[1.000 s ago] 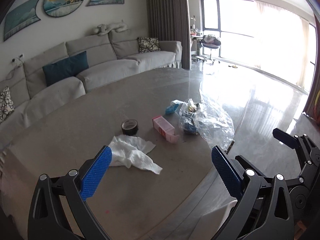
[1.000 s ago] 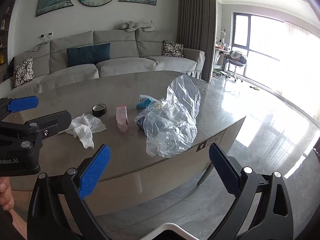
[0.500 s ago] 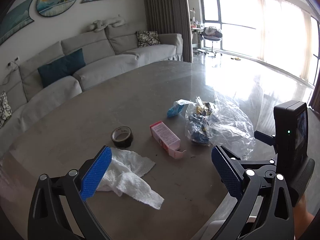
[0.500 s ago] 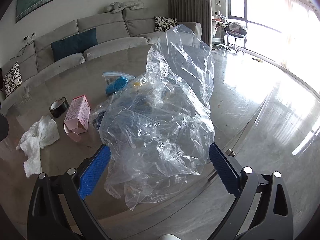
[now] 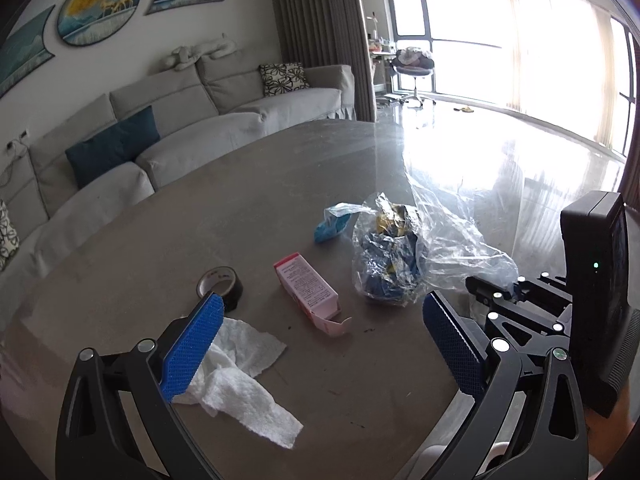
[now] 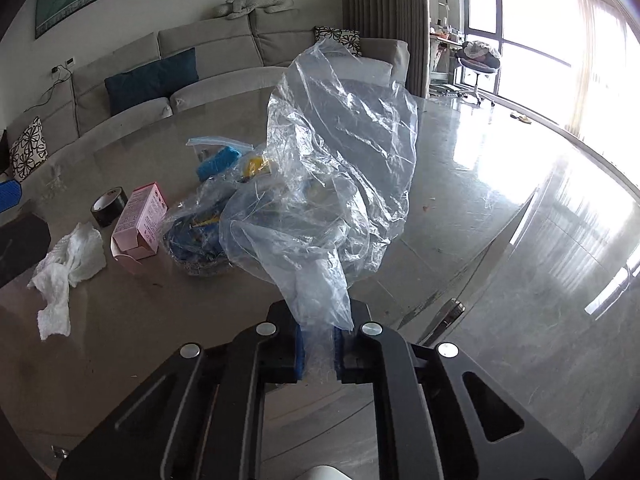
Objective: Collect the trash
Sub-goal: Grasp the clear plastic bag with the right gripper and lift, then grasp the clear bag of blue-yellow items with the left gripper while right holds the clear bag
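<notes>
A living room fills the background: a grey sofa (image 5: 168, 120) curves along the upper left of the left wrist view, with a teal cushion (image 5: 114, 146) on it and bright windows (image 5: 500, 36) at the upper right. In front of it lies a grey round table (image 5: 248, 196) with the trash spread over it.

In the left wrist view, going left to right, the left gripper (image 5: 320, 344) stands with its blue pads wide apart and nothing between them, low in the frame. Under its left pad lies a crumpled white paper towel (image 5: 240, 376). Just above that sits a roll of dark tape (image 5: 220, 282), and to its right a pink carton (image 5: 308, 290) lies on its side with an open flap. Further up is a small blue packet (image 5: 332, 226). Right of centre rests a clear plastic bag (image 5: 404, 256) with blue and yellow wrappers inside. At the right edge is the dark body of the other tool.

In the right wrist view, the right gripper (image 6: 319, 350) sits at the bottom centre; its jaws have just been closing and now pinch a bunched edge of the plastic bag (image 6: 340, 152), which rises loosely above the pads in mid-frame, while its filled part lies on the table to the left.
</notes>
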